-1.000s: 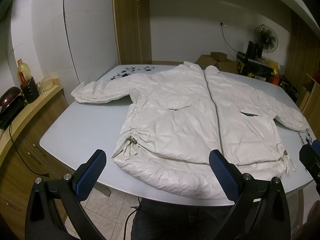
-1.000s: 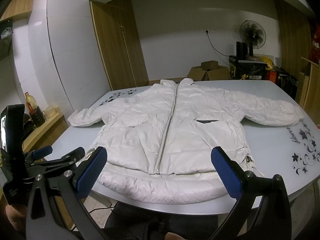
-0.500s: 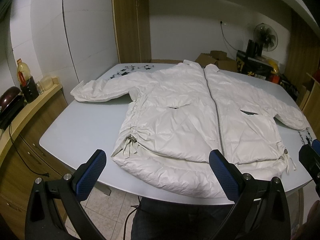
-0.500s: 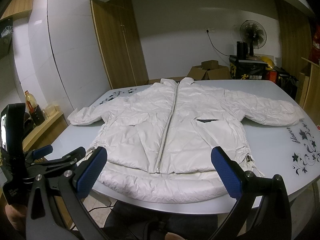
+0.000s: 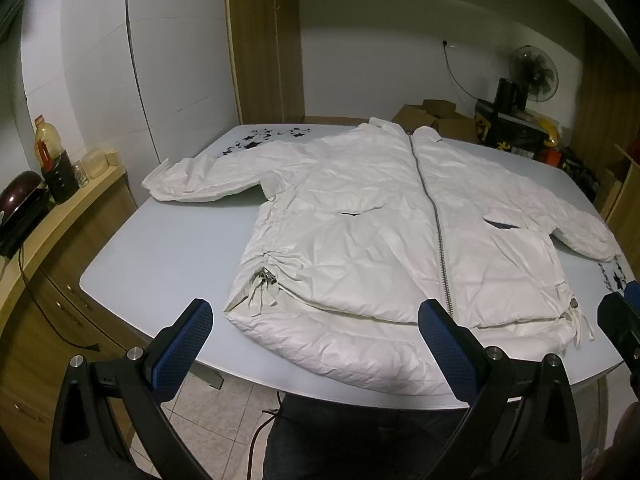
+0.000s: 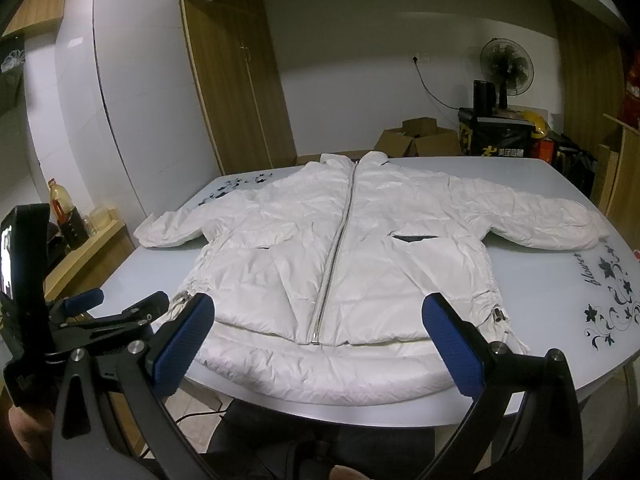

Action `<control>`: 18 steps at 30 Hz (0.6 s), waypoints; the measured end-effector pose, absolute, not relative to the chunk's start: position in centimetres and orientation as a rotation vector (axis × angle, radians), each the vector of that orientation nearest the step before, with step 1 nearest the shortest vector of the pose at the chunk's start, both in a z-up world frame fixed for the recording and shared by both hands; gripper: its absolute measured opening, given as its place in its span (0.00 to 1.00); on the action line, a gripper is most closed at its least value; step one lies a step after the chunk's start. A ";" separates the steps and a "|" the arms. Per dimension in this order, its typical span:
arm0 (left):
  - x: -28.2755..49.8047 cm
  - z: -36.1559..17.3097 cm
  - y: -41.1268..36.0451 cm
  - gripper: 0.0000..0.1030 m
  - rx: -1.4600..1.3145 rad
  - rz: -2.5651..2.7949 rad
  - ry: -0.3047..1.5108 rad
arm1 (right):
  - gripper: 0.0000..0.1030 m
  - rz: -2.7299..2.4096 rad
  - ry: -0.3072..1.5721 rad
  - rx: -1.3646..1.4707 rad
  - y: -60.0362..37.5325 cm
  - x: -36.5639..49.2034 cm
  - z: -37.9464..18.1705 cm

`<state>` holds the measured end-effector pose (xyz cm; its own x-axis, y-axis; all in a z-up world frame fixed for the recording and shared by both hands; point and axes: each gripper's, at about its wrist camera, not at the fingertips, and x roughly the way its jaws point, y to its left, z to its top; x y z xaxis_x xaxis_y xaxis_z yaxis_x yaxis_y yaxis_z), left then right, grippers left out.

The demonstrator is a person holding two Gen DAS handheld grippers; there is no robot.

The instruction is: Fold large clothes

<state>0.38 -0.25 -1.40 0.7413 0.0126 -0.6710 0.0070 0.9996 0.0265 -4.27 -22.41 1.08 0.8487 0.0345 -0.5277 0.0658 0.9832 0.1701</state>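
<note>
One white zipped puffer jacket (image 5: 384, 216) spread flat, hem along the tabletop (image 5: 168, 248) near edge, two sleeves outstretched. Two hand-held grippers, left hand-held gripper (image 5: 316, 344) and right hand-held gripper (image 6: 320, 344), both released wide, grasping nothing.

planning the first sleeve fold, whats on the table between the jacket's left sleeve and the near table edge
Nothing: in the left wrist view, bare table between the sleeve and the near edge.

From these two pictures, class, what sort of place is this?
Probably a room in a home: a white jacket spread on a dining-style table, wooden cupboards, and an oil bottle on the side counter.
</note>
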 end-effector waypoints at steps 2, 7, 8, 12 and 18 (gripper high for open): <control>0.4 -1.4 -0.2 1.00 0.028 0.003 0.737 | 1.00 -0.018 0.557 0.185 -22.4 -4.5 1.0; 0.4 -1.4 -0.2 1.00 0.027 0.003 0.738 | 1.00 -0.017 0.562 0.187 -22.3 -4.4 1.1; 0.4 -1.4 -0.2 1.00 0.028 0.003 0.739 | 1.00 -0.017 0.560 0.186 -22.3 -4.2 1.1; 0.4 -1.4 -0.2 1.00 0.027 0.003 0.740 | 1.00 -0.017 0.563 0.186 -22.3 -4.2 1.1; 2.3 -2.4 2.7 1.00 -0.168 -0.168 0.806 | 1.00 -0.016 0.570 0.186 -22.3 -4.1 0.8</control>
